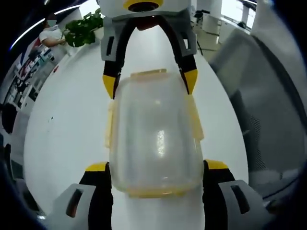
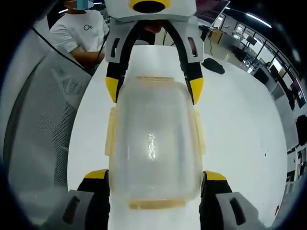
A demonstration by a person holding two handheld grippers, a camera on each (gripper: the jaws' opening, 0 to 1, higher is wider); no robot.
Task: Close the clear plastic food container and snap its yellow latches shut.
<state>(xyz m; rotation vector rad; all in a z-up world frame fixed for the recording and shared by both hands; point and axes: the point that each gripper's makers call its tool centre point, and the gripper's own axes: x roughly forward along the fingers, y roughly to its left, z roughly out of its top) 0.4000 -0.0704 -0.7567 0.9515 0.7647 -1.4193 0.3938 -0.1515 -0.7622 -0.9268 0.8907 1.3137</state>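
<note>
both views look down steeply and from close by, along their own jaws, at the same clear container (image 1: 154, 139) on the white table (image 1: 67, 139). the two cameras face each other from opposite ends: the right gripper (image 1: 149, 82) shows at the top of the left gripper view, the left gripper (image 2: 152, 84) at the top of the right gripper view.
</note>
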